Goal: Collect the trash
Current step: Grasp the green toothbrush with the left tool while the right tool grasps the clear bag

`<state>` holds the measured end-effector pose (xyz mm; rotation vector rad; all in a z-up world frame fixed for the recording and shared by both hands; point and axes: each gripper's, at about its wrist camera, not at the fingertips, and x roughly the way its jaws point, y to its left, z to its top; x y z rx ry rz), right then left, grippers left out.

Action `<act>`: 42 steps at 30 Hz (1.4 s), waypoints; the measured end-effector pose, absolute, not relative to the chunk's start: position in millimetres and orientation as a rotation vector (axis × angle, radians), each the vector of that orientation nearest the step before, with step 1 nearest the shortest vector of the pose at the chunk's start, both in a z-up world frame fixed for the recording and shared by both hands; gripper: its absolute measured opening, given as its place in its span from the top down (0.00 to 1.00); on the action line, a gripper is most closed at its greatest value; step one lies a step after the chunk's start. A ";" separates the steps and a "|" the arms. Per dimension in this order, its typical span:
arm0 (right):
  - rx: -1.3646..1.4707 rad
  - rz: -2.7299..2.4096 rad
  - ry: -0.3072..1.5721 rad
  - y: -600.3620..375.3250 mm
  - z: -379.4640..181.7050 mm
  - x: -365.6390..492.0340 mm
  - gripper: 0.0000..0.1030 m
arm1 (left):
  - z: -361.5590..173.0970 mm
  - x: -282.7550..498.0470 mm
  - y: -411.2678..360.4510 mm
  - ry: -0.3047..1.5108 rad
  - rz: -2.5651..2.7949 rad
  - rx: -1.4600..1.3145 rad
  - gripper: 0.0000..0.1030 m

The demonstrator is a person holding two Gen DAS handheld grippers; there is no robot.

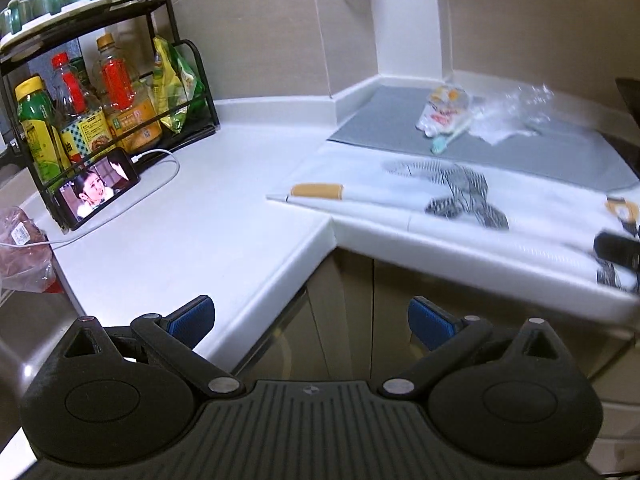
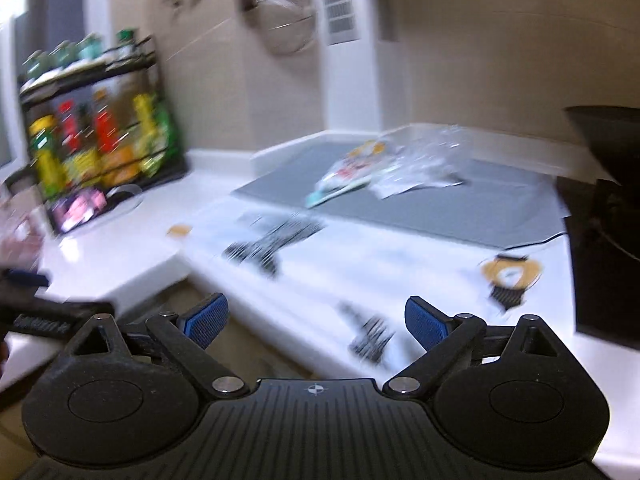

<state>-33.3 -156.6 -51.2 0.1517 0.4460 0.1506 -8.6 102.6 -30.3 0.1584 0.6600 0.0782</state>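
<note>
Lying on grey mat (image 1: pixel 520 152) at one o'clock: crumpled wrapper (image 1: pixel 442 110), white with red and orange print, beside clear crinkled plastic (image 1: pixel 508 114), touching. Teal stick (image 1: pixel 444 142) under wrapper, long axis running seven to one o'clock, teal end nearest. Left gripper (image 1: pixel 311 322) gaping, empty. Right gripper (image 2: pixel 316 322) likewise wide, holding nothing.

bare counter (image 1: pixel 192 216), rack (image 1: pixel 100 92) at back left
</note>
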 end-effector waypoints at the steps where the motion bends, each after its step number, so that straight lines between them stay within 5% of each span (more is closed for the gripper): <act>1: 0.174 0.132 0.439 -162.9 -48.6 -24.7 0.06 | -28.6 -4.6 102.8 0.659 0.075 0.150 0.00; 18: 0.543 -0.137 0.363 -239.1 -50.6 159.9 0.03 | 7.2 166.2 23.0 0.617 -0.195 0.195 0.00; 35: 0.720 -0.261 0.394 -264.5 -89.4 266.6 0.03 | -51.2 316.2 -38.4 0.783 -0.310 0.158 0.00; 37: 0.687 -0.275 0.391 -262.6 -89.5 270.0 0.03 | -54.5 319.9 -42.2 0.795 -0.325 0.139 0.04; 38: 0.669 -0.275 0.391 -261.3 -88.9 271.7 0.03 | -56.6 321.2 -44.2 0.802 -0.331 0.136 0.19; 39: 0.644 -0.267 0.384 -259.8 -89.4 271.1 0.10 | -58.6 321.0 -46.3 0.819 -0.321 0.140 0.32; 41: 0.563 -0.279 0.419 -255.1 -89.3 272.1 0.61 | -57.5 317.2 -47.3 0.800 -0.307 0.147 0.53; 42: 0.557 -0.292 0.433 -255.9 -90.2 271.5 0.89 | -55.7 315.5 -43.6 0.805 -0.311 0.132 0.81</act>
